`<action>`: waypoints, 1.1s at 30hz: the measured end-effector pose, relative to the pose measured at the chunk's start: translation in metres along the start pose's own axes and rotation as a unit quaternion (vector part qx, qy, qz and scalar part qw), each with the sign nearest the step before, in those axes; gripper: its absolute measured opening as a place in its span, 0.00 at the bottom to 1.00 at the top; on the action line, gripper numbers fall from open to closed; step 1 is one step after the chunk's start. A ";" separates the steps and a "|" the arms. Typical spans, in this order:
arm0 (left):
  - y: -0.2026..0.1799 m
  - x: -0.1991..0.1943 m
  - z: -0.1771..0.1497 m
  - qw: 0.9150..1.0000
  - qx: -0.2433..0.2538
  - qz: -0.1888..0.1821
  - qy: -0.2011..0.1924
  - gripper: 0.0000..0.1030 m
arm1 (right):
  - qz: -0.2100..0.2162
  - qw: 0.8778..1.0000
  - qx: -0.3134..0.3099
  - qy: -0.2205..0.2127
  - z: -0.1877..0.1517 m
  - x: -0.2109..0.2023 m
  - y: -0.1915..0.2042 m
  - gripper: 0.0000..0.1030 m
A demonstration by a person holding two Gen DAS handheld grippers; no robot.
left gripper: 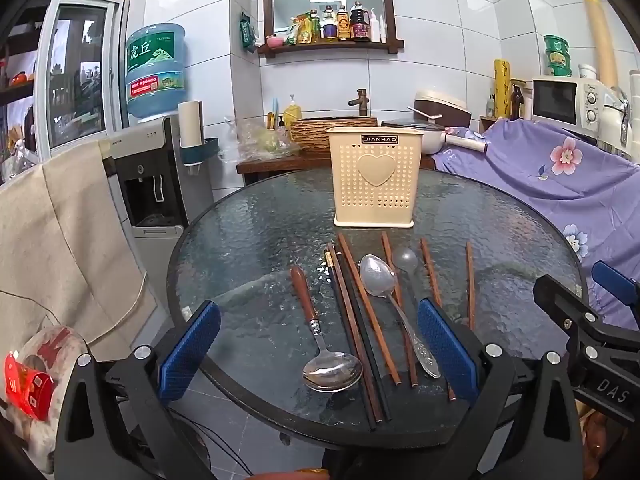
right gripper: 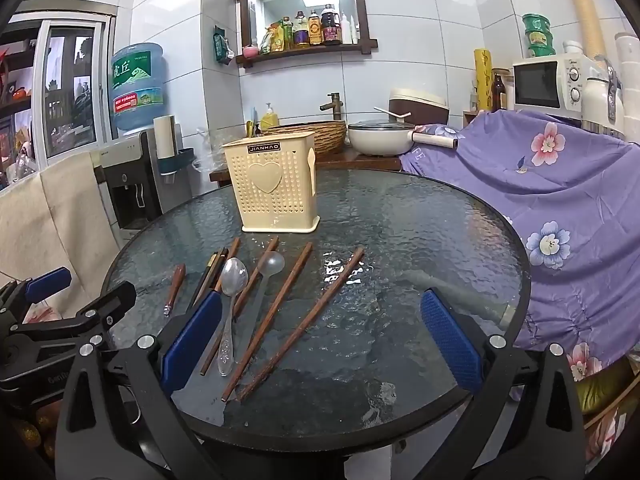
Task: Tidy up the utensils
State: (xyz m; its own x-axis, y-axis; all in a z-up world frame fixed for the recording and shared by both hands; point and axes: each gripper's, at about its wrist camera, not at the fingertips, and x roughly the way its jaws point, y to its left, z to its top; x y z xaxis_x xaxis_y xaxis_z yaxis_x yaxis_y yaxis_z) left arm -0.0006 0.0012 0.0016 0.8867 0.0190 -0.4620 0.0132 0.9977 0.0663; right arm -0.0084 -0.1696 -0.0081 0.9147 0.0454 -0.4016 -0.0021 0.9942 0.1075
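Glass table (left gripper: pixel 248 216) below; both grippers (left gripper: pixel 318 344) (right gripper: pixel 320 344) wide, tilted downward, empty.

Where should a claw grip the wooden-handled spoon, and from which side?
Probably the wooden handle, from above, pads either side. The spoon lies flat on the table, bowl nearest, handle pointing away, with bare glass on its left; chopsticks crowd the right.

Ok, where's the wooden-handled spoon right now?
In the left wrist view, the wooden-handled spoon lies flat on the glass table, leftmost of the utensils, beside the dark chopsticks.
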 end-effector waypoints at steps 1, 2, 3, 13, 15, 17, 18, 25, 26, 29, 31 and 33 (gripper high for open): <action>0.000 0.000 0.000 1.000 0.001 0.002 -0.001 0.94 | 0.000 1.000 0.000 0.000 -0.002 0.002 0.002 0.95; -0.001 0.000 0.000 1.000 0.002 0.003 -0.002 0.94 | 0.000 1.000 -0.001 0.000 -0.002 0.002 0.002 0.95; -0.001 0.000 -0.001 1.000 0.003 0.004 -0.002 0.94 | 0.000 1.000 -0.001 0.000 -0.001 0.002 0.002 0.95; -0.002 0.001 -0.001 1.000 0.002 0.003 0.001 0.94 | 0.000 1.000 -0.001 0.000 -0.002 0.003 0.003 0.95; -0.001 0.000 -0.001 1.000 0.002 0.002 0.000 0.94 | 0.000 1.000 -0.001 0.000 -0.002 0.003 0.003 0.95; -0.001 0.000 -0.001 1.000 0.000 0.002 0.000 0.94 | 0.001 1.000 -0.001 0.000 -0.002 0.004 0.003 0.95; -0.001 0.000 -0.001 1.000 0.001 0.002 0.000 0.94 | 0.000 1.000 -0.001 0.000 -0.002 0.003 0.003 0.95; 0.000 0.002 -0.002 1.000 -0.002 0.000 0.001 0.94 | 0.000 1.000 -0.002 0.000 -0.001 0.002 0.002 0.95; 0.000 0.002 -0.003 1.000 -0.002 0.000 0.001 0.94 | 0.000 1.000 -0.002 0.000 -0.001 0.002 0.002 0.95; 0.002 0.003 -0.004 1.000 -0.006 -0.003 0.002 0.94 | 0.000 1.000 -0.002 -0.001 -0.001 0.002 0.003 0.95; 0.003 0.004 -0.004 1.000 -0.007 -0.004 0.002 0.94 | 0.000 1.000 -0.002 -0.001 -0.002 0.002 0.003 0.95; 0.004 0.005 -0.004 1.000 -0.008 -0.004 0.003 0.94 | 0.000 1.000 -0.002 -0.001 -0.002 0.003 0.003 0.95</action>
State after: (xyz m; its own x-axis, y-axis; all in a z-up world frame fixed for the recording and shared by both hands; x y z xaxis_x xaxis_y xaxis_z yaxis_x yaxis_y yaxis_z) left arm 0.0014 0.0053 -0.0042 0.8841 0.0116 -0.4672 0.0128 0.9987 0.0489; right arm -0.0067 -0.1666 -0.0106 0.9152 0.0459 -0.4005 -0.0044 0.9946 0.1040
